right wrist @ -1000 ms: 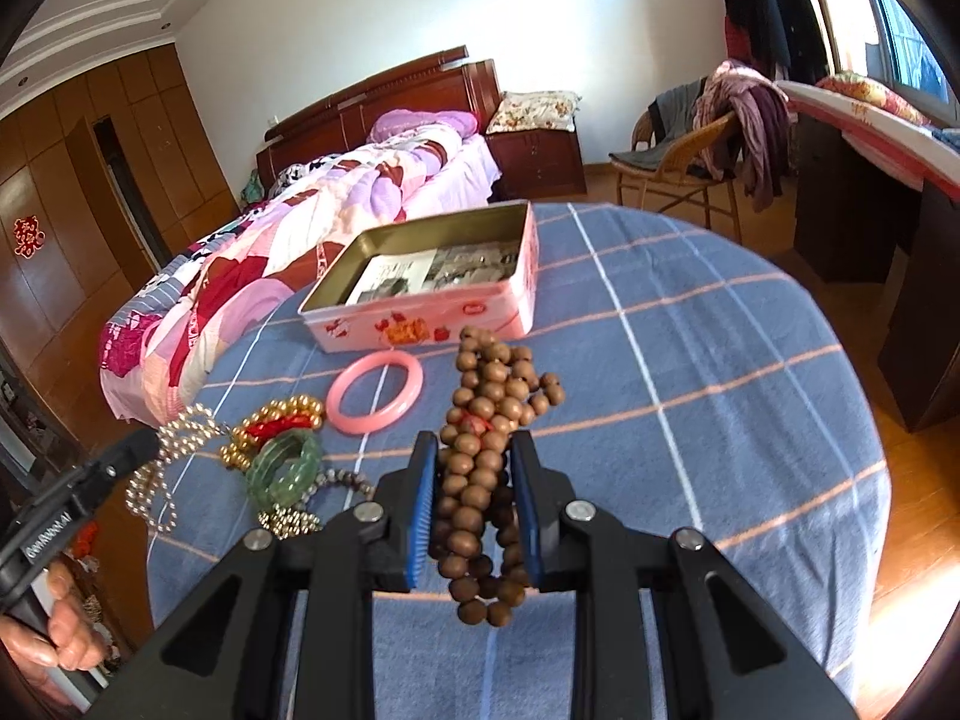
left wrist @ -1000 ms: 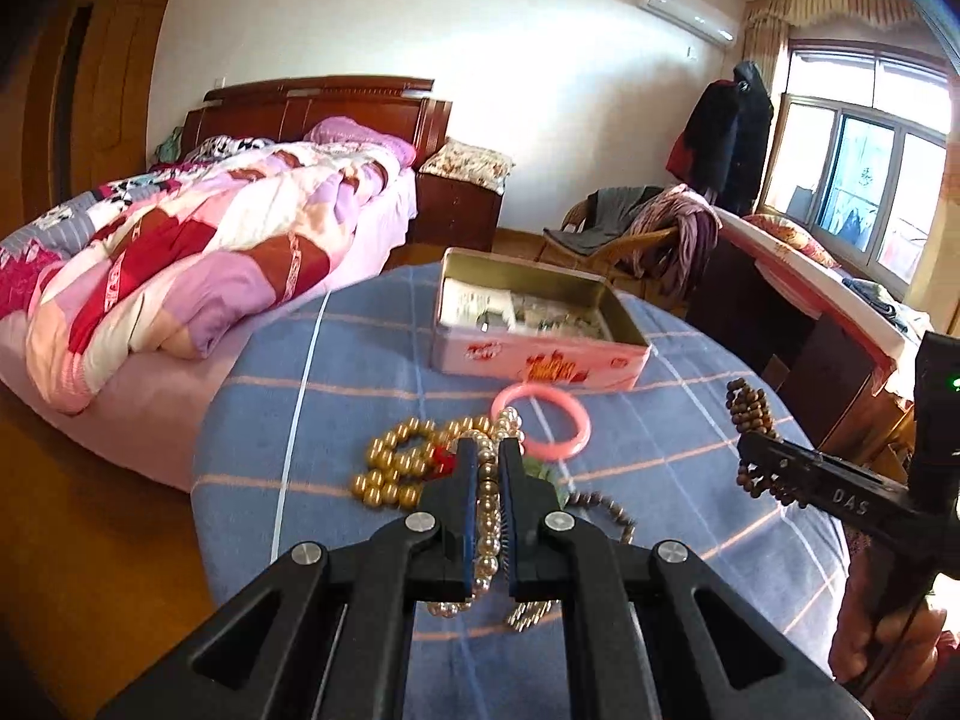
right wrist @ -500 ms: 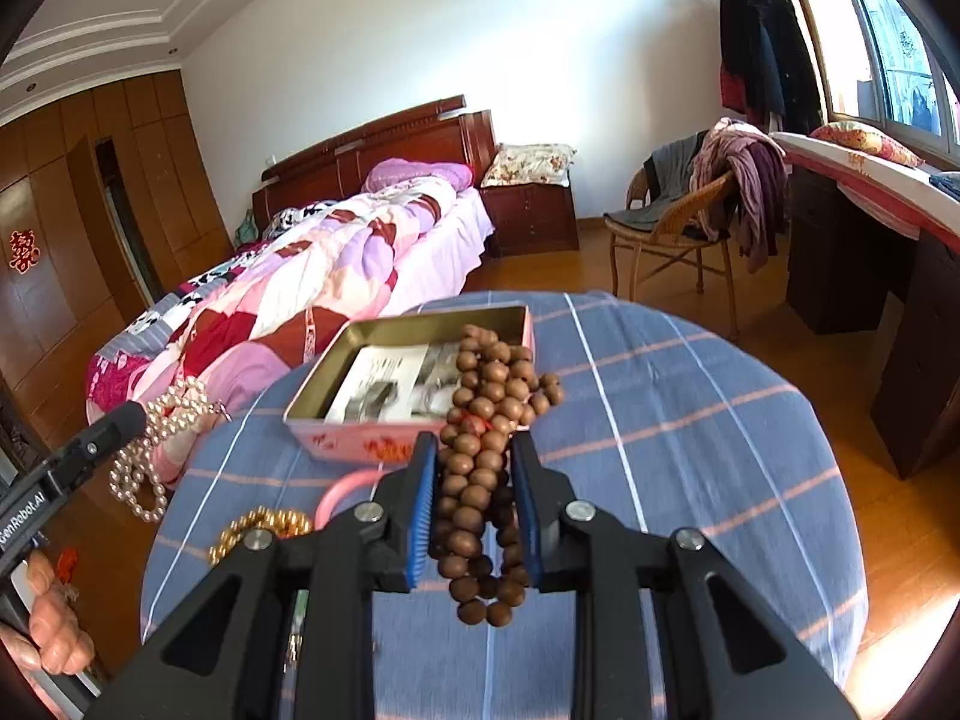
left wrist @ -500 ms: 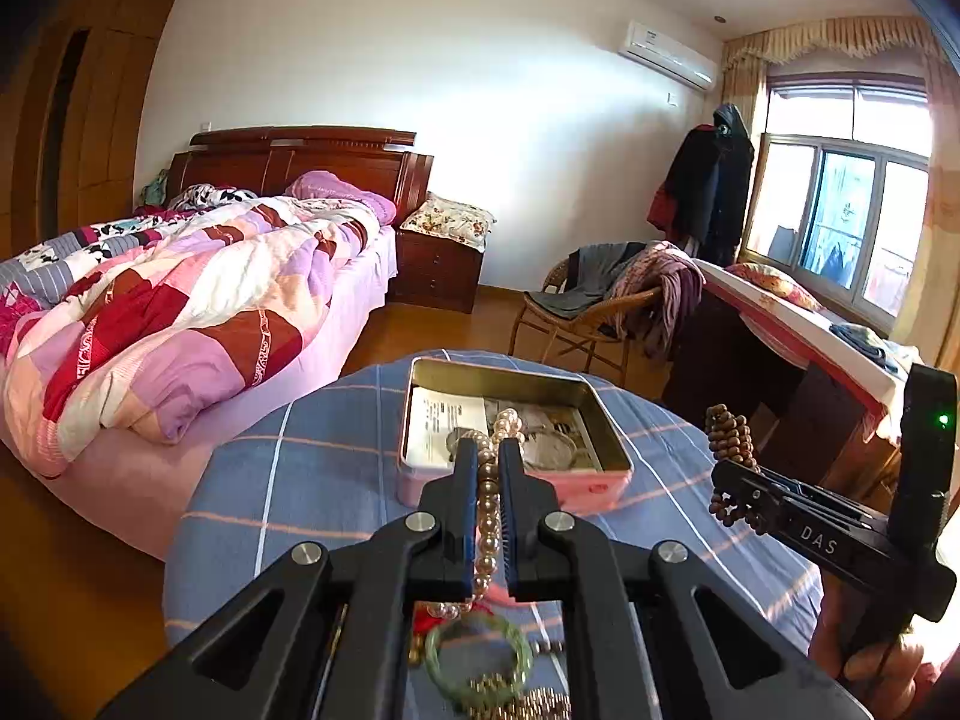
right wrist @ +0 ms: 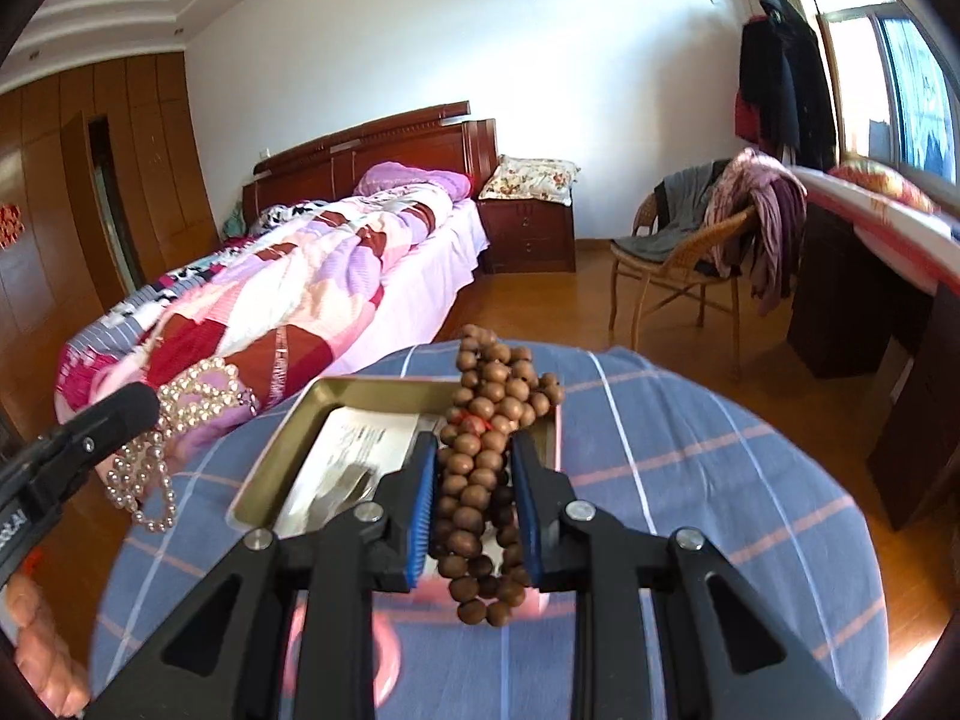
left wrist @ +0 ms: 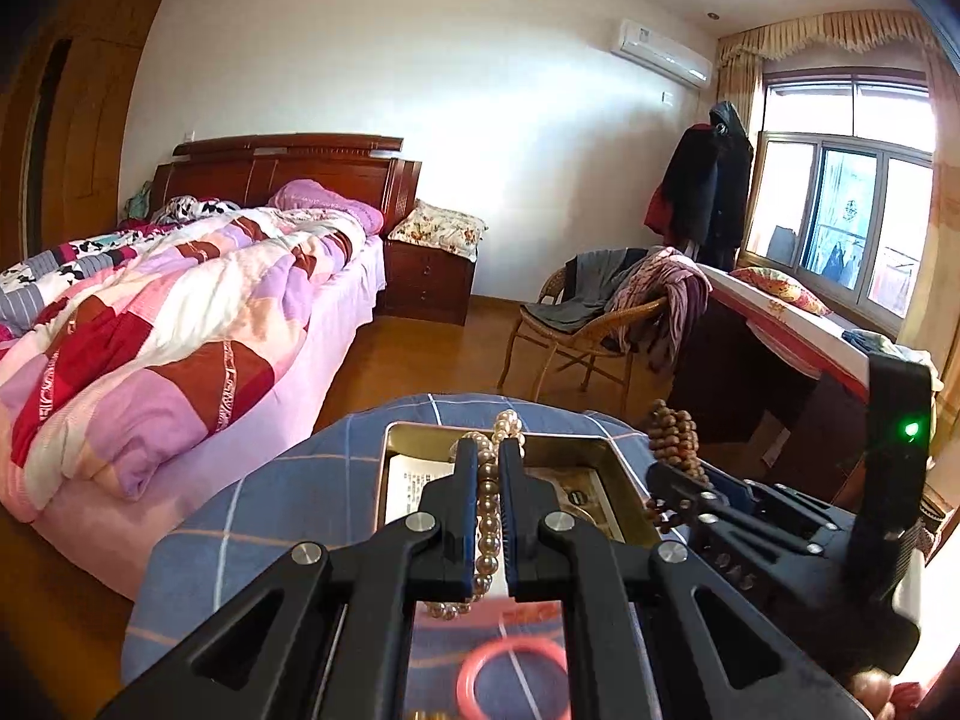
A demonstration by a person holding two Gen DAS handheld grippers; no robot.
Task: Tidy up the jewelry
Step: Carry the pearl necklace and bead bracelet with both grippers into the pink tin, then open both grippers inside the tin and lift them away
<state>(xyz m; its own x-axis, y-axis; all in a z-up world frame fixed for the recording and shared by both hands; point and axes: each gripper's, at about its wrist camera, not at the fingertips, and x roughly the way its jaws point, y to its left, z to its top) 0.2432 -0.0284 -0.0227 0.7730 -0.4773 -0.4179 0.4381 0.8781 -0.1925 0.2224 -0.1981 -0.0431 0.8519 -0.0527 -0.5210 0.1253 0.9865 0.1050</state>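
Note:
My left gripper (left wrist: 489, 456) is shut on a pearl necklace (left wrist: 487, 531), held above the open tin box (left wrist: 624, 480); the pearls also show in the right wrist view (right wrist: 162, 450). My right gripper (right wrist: 474, 456) is shut on a bunch of brown wooden beads (right wrist: 480, 480), held over the same tin box (right wrist: 282, 438). The wooden beads also show in the left wrist view (left wrist: 675, 444), right of the left gripper. A pink bangle (left wrist: 510, 681) lies on the blue checked tablecloth (left wrist: 288, 504) in front of the tin.
The round table (right wrist: 720, 480) stands in a bedroom. A bed (left wrist: 150, 324) is at the left, a wicker chair with clothes (left wrist: 600, 318) behind, a dark desk (right wrist: 870, 276) at the right. Papers lie inside the tin.
Both grippers rose from the table with their jewelry and moved forward over the tin box. The remaining pile of bracelets dropped out of view below.

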